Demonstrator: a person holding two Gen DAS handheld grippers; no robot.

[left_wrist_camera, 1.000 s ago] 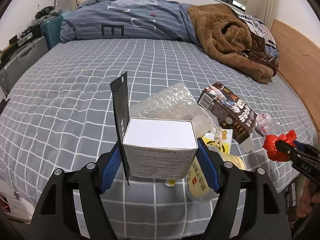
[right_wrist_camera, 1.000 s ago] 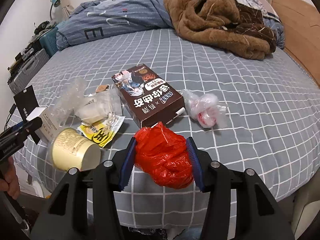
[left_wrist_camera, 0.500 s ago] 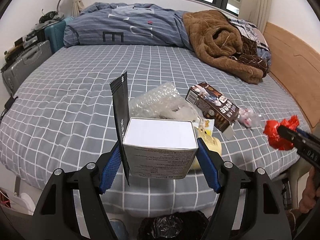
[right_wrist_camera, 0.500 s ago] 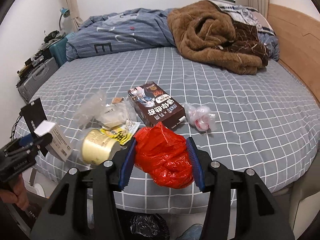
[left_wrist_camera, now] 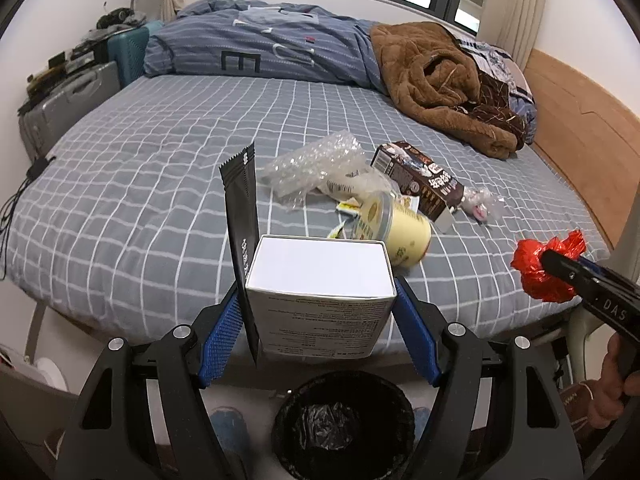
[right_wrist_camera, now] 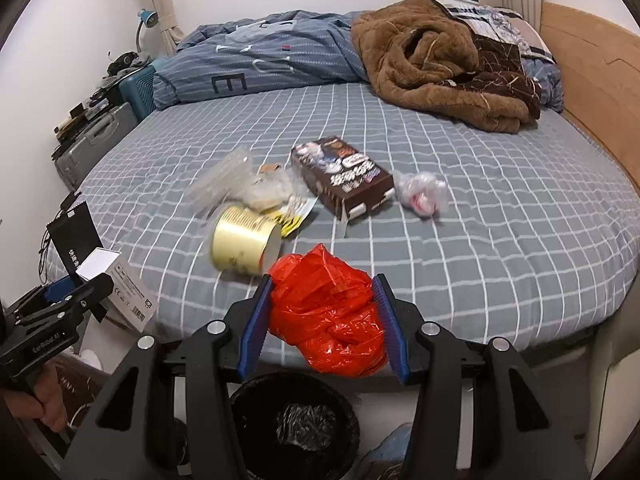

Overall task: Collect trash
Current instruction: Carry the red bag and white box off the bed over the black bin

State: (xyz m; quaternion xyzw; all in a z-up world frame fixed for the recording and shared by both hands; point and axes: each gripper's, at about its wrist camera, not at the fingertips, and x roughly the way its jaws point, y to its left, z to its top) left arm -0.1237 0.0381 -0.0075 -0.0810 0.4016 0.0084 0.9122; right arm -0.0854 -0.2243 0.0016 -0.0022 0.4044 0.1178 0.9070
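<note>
Left wrist view: my left gripper has its jaws clamped on a white box w/ a black sachet pinched against the box's left face; the sachet stands upright, long axis vertical, serrated end up. The box's long axis runs across the jaws, blank top facing up, printed side toward the camera. Directly below sits a black-lined trash bin on the floor. On the bed beyond: bubble wrap, a yellow cup on its side w/ its mouth facing left, and a brown carton angled away to the left.

Right wrist view: my right gripper has its jaws clamped on a crumpled red plastic bag, held off the bed's near edge, above the bin. The cup lies w/ its base toward the camera. The carton has its long axis running diagonally, open flap end nearest me; a small clear wad lies just beside its right.
</note>
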